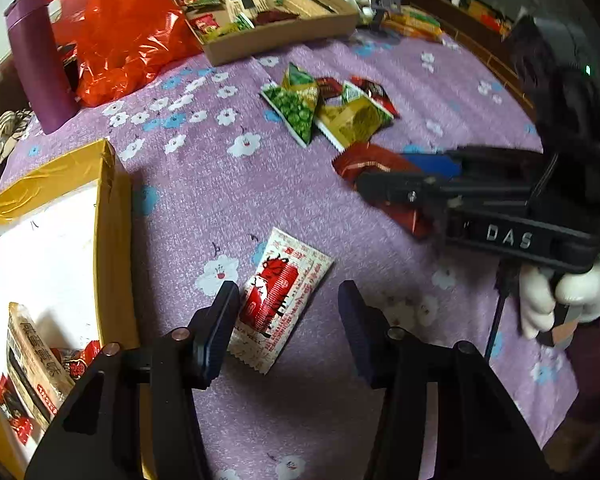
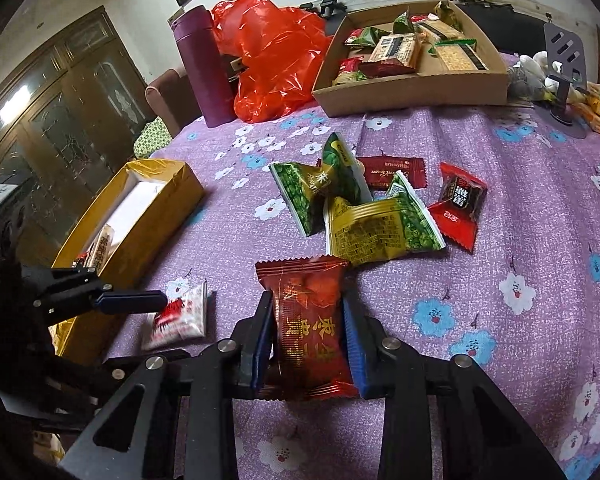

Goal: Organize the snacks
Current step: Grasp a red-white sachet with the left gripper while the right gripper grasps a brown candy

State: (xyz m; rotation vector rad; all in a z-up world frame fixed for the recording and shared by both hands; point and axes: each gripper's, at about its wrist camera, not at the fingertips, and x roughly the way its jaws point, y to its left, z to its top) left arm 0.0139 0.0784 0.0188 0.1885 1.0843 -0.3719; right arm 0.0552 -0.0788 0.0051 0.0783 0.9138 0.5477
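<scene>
Clamped between the right gripper's point(image 2: 306, 336) fingers, a red packet point(image 2: 306, 320) is being held. A white sachet point(image 1: 278, 300) is being straddled by the left gripper point(image 1: 286, 320), fingers spread. Few snacks are being kept in the yellow box point(image 1: 112, 216) at nine o'clock; the pile point(image 2: 364, 204) at twelve is being left unsorted.

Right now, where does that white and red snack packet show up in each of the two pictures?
Left wrist view: the white and red packet lies low and central on the purple cloth, between the left tool's open fingers.
Right wrist view: it sits lower left, beside the left tool's finger.
Shared landmark: the yellow box, just left of it.
</scene>
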